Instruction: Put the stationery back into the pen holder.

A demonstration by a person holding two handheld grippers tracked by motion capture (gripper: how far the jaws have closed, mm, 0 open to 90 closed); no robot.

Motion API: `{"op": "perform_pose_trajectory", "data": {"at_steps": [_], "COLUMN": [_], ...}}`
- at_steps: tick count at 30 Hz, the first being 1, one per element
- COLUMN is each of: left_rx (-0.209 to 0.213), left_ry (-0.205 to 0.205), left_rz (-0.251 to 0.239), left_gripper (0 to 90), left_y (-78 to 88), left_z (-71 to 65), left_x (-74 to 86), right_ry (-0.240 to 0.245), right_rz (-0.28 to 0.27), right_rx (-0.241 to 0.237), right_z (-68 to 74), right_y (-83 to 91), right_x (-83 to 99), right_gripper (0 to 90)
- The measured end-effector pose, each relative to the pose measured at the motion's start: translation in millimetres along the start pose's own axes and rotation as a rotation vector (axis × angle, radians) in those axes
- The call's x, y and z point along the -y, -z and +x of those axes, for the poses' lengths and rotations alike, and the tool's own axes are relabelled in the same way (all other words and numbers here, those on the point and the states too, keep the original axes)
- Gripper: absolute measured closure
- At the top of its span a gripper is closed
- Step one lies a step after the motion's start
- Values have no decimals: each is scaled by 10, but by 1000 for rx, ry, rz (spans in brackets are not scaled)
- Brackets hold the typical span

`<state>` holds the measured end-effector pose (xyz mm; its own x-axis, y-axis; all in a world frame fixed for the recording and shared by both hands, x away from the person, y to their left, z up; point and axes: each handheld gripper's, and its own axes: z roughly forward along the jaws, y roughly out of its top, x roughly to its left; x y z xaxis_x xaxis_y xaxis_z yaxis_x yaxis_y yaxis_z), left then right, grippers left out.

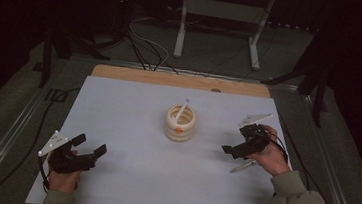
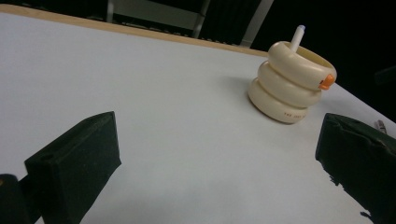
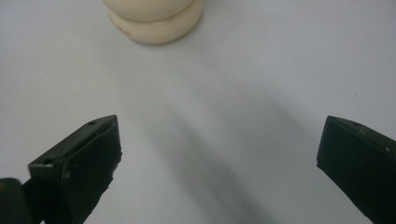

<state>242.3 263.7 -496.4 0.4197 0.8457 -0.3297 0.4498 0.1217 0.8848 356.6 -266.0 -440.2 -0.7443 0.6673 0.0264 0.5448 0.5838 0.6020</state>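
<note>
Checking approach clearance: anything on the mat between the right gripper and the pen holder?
Nothing visible. Bare mat lies between the open right gripper and the pen holder. A loose pen lies beside that hand, off the path.

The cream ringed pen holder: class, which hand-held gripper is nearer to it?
Right. The right hand-held gripper sits just beside the cream ringed pen holder, open above the white mat. The left hand-held gripper, also open, sits farther off toward the near left corner.
</note>
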Motion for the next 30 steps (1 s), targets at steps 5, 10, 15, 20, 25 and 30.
{"op": "perform_pose_trajectory", "data": {"at_steps": [5, 10, 15, 20, 25, 30], "left_rx": [-1, 0, -1, 0, 0, 0], "left_ry": [1, -1, -1, -2, -1, -1], "left_rz": [-1, 2, 2, 4, 3, 4], "left_gripper": [3, 3, 3, 3, 3, 3], "left_y": [1, -4, -5, -9, -11, -12], "left_z": [2, -2, -3, -4, -2, -2], "left_x": [0, 1, 2, 4, 4, 5], "right_ry": [20, 37, 49, 71, 103, 121], "right_rz": [25, 59, 88, 111, 136, 149], "right_rx": [-9, -21, -31, -44, -52, -58], "right_z": [-4, -7, -27, -30, -10, -16], "right_y": [10, 29, 33, 29, 19, 15], "right_x": [87, 172, 255, 315, 362, 394], "right_gripper": [12, 22, 44, 68, 85, 140]}}
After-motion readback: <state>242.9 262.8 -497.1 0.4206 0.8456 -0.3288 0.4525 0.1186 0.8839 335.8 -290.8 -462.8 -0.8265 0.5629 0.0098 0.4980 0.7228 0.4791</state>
